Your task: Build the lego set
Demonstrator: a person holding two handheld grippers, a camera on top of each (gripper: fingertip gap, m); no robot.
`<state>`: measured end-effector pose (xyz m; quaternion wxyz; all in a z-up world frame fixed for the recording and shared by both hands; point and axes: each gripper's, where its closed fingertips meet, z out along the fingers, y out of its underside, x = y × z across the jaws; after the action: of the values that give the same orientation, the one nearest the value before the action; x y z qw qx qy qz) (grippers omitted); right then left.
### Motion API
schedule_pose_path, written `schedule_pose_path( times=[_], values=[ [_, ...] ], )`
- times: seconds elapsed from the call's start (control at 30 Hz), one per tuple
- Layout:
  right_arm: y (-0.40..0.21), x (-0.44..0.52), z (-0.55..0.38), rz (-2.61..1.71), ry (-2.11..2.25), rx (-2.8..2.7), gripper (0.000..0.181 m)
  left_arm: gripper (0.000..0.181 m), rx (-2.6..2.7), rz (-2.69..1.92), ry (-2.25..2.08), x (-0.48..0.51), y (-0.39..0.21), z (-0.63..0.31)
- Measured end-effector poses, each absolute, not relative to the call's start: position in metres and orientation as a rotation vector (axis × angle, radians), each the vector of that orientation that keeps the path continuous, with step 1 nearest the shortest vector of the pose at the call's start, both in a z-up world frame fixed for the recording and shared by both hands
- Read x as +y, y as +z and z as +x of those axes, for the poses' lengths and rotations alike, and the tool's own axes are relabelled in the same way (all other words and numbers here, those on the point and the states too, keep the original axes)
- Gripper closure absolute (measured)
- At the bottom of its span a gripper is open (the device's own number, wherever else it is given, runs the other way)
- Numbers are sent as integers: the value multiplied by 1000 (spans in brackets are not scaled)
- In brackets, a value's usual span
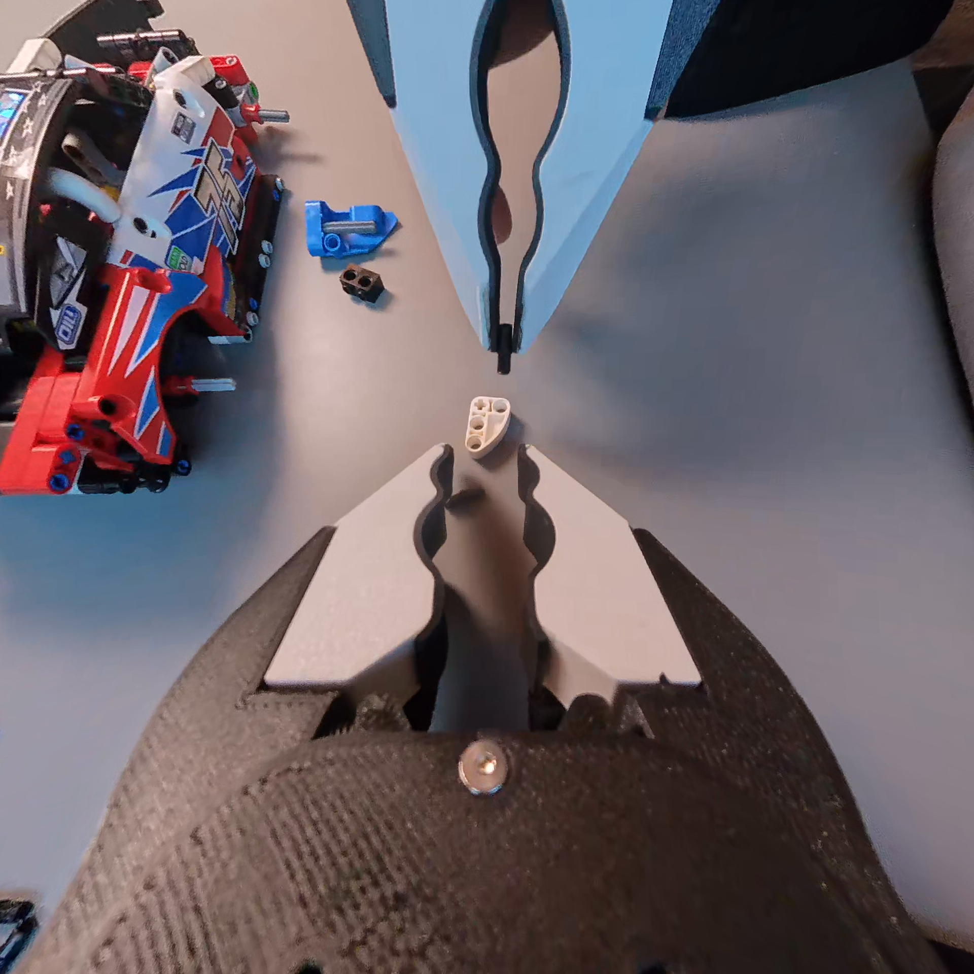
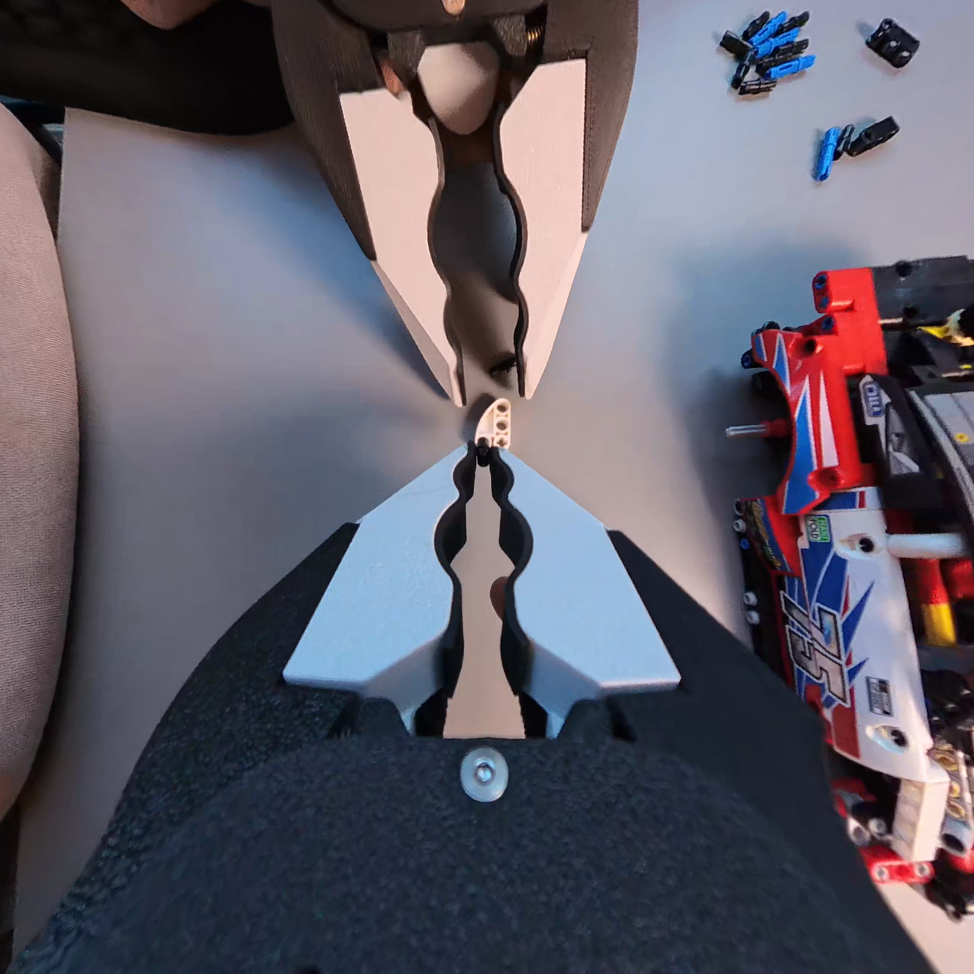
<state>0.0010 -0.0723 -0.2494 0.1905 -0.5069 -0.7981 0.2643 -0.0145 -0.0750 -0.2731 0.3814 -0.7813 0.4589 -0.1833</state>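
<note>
The right gripper (image 2: 484, 456) is clamped on a small black pin (image 1: 503, 349), whose free end points at a small white beam piece (image 1: 488, 426) lying on the grey worktop (image 1: 738, 316) at the centre of both frames. The left gripper (image 1: 485, 448) is open, its fingertips on either side of the near end of that white piece but apparently not squeezing it. The half-built red, white and blue car (image 1: 132, 274) sits at the left edge of the left wrist view, well apart from the 2 grippers, with a blue bracket (image 1: 348, 229) and a black 2-hole brick (image 1: 361, 282) lying loose just beside it.

The likely next move is pushing the pin into a hole of the white piece, and that is where trouble sits. With the left gripper not yet closed, the light piece would probably skid or spin away under the push. The pin is held only at its very end by the fingertips, so a slightly off-axis push could tilt it or flick it out.

Which hole the pin lines up with cannot be told. In the right wrist view the pin is almost wholly hidden between the fingers. A dark shape under the left gripper is unclear. The car is cut off by both frame edges, and the spare blue and black pins (image 2: 767, 50) at the upper right are too small to sort.
</note>
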Motion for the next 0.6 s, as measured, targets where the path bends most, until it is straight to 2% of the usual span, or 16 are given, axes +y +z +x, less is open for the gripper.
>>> schedule_pose_path(
  times=[0.6],
  values=[
    [-269, -69, -16, -1586, 455, -2560, 180, 171, 1159, -1972, -400, -70, -275, -11]
  ],
)
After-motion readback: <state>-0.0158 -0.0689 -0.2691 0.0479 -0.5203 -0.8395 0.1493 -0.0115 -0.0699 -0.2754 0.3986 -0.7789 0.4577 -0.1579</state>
